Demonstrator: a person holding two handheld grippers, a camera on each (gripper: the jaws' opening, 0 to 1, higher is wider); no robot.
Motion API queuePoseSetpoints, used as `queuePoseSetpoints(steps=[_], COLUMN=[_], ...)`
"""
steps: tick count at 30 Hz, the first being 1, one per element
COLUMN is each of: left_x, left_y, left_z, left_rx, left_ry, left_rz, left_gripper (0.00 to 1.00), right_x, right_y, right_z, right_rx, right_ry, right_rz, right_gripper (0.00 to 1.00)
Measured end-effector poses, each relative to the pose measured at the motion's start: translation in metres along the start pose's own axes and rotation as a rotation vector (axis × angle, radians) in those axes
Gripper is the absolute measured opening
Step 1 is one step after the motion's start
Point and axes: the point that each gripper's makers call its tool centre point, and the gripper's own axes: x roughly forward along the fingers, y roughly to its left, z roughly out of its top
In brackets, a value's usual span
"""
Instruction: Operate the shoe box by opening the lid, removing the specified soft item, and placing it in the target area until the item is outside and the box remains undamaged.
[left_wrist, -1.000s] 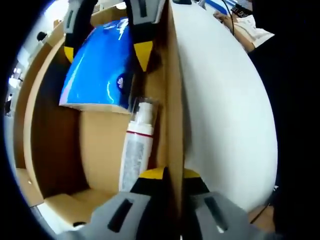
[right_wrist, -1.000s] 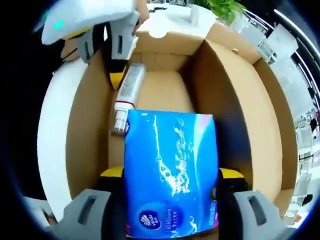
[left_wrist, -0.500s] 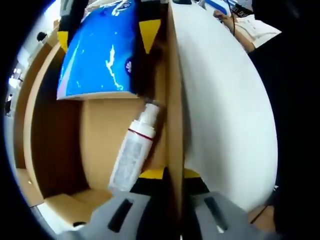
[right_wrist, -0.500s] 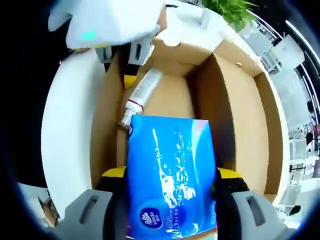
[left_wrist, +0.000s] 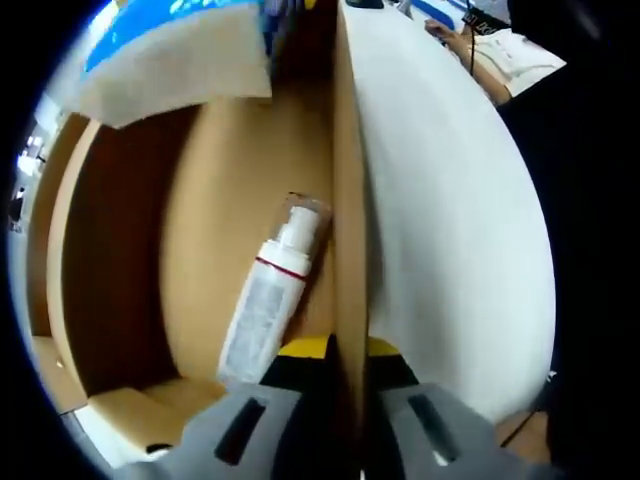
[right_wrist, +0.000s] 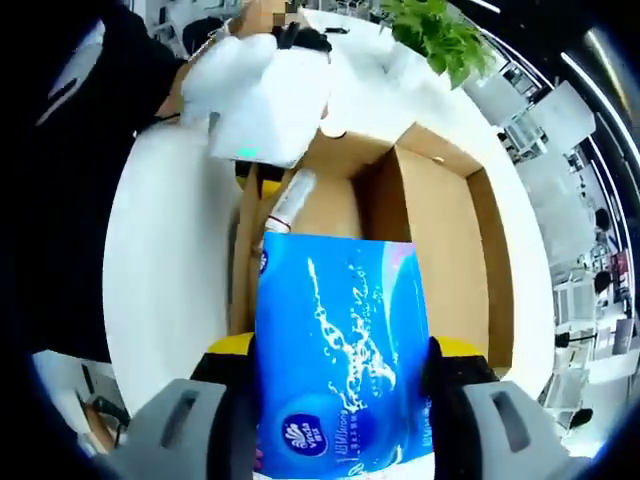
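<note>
The right gripper (right_wrist: 340, 365) clamps a blue tissue pack (right_wrist: 342, 350) above the open shoe box (right_wrist: 440, 240). The left gripper (left_wrist: 330, 350) pinches the box's side wall (left_wrist: 348, 230); a white pump bottle (left_wrist: 268, 300) lies inside.

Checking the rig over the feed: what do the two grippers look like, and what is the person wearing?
Both the left gripper and the right gripper have grey moulded bodies with dark slots, black jaws and yellow tips. In the right gripper view the left gripper carries a white housing with a green light. The person wears a dark sleeve.
</note>
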Motion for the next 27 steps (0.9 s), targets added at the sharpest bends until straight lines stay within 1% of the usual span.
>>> queuePoseSetpoints(steps=[3, 4, 5, 6, 11, 16, 17, 20, 23, 27], left_x=[0.0, 0.0, 0.0, 0.0, 0.0, 0.0, 0.0, 0.0, 0.0, 0.0], left_y=[0.001, 0.001, 0.001, 0.001, 0.001, 0.002, 0.002, 0.003, 0.002, 0.002], left_z=[0.0, 0.001, 0.001, 0.001, 0.0, -0.001, -0.001, -0.001, -0.001, -0.002], left_rx=[-0.001, -0.001, -0.001, -0.002, -0.001, -0.008, -0.008, -0.011, -0.014, -0.023], left_ry=[0.001, 0.001, 0.001, 0.002, 0.004, 0.007, 0.007, 0.008, 0.013, 0.013], left_rz=[0.0, 0.0, -0.001, 0.0, 0.0, 0.005, 0.005, 0.009, 0.013, 0.013], left_gripper=[0.04, 0.04, 0.04, 0.04, 0.04, 0.04, 0.04, 0.04, 0.04, 0.04], right_x=[-0.018, -0.027, -0.031, -0.039, -0.057, -0.072, -0.074, -0.084, -0.086, -0.082], right_y=[-0.006, -0.009, -0.012, -0.014, -0.023, -0.031, -0.032, -0.039, -0.043, -0.046], right_z=[-0.006, -0.01, -0.012, -0.019, -0.041, -0.063, -0.066, -0.081, -0.096, -0.116], right_rx=[0.008, 0.023, 0.033, 0.08, 0.097, 0.118, 0.125, 0.156, 0.177, 0.207], right_ry=[-0.01, -0.014, -0.018, -0.016, -0.004, -0.002, -0.008, -0.025, -0.031, -0.036], right_rz=[-0.017, -0.028, -0.036, -0.046, -0.069, -0.09, -0.096, -0.106, -0.103, -0.092], right_gripper=[0.69, 0.69, 0.68, 0.68, 0.68, 0.67, 0.67, 0.67, 0.67, 0.67])
